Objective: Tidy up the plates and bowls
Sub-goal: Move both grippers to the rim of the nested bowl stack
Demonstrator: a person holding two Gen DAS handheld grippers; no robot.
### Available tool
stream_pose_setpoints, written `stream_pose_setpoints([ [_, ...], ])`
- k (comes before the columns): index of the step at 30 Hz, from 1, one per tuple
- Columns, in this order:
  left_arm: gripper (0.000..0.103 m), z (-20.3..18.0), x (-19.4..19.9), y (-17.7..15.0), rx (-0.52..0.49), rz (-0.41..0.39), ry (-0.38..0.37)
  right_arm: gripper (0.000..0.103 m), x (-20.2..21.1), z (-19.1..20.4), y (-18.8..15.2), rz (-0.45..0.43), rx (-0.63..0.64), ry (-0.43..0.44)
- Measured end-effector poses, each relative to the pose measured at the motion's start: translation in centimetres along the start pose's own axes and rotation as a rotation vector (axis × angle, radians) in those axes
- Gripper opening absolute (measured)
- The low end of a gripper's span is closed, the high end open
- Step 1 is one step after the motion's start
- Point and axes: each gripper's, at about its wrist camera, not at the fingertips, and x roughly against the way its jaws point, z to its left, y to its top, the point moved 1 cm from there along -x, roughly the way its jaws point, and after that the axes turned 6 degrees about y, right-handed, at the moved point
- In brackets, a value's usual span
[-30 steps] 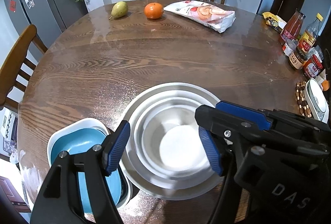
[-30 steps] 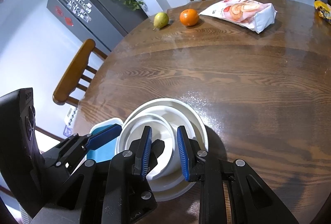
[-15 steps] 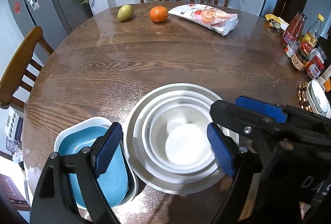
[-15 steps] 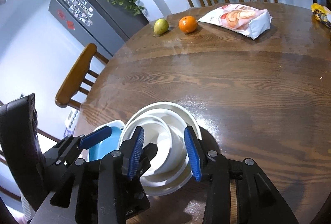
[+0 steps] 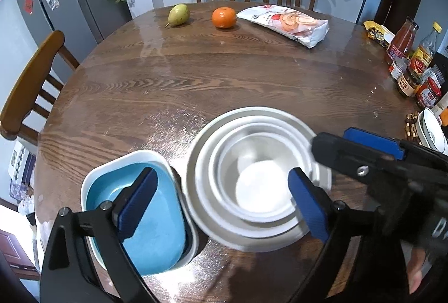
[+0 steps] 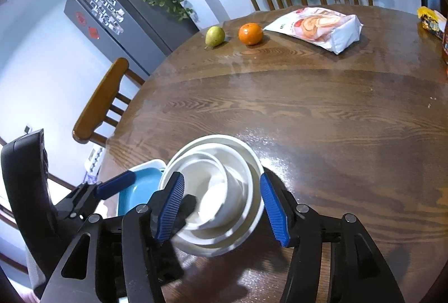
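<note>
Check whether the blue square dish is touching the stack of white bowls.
Cannot tell. In the left wrist view the blue square dish sits close beside the stack of white bowls, with a dark sliver between their rims that could be gap or shadow.

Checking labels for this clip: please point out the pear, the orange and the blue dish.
pear [image 5: 178,14], left wrist view, middle of its green body.
orange [image 5: 224,17], left wrist view, centre of its skin.
blue dish [image 5: 159,241], left wrist view, bare blue floor of the dish.

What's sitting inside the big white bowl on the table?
Smaller white bowls sit nested inside the big white bowl, the innermost empty. Anything between or beneath them is covered.
</note>
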Motion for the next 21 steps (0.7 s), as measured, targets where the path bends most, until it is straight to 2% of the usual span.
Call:
stream_pose_setpoints([
  [4,0.094,1.9,-0.2,-0.1,0.042,0.048,-0.035,0.059,0.6,-1.0,-0.2,0.001,-0.023,-0.015],
  [7,0.094,4.0,-0.1,-0.2,0.095,0.067,-0.035,0.059,1.1,-1.9,-0.2,-0.001,-0.038,-0.041],
  [13,0.094,7.6,-0.8,-0.2,0.232,0.121,-0.062,0.059,1.2,-3.4,-0.4,0.014,-0.073,-0.058],
  [15,0.094,7.7,-1.1,-0.1,0.235,0.139,-0.069,0.059,0.9,-3.6,-0.5,0.029,-0.078,-0.053],
  [21,0.083,7.3,-2.3,-0.1,0.206,0.181,-0.008,0.059,0.0,-3.7,-0.7,0.057,-0.071,-0.056],
])
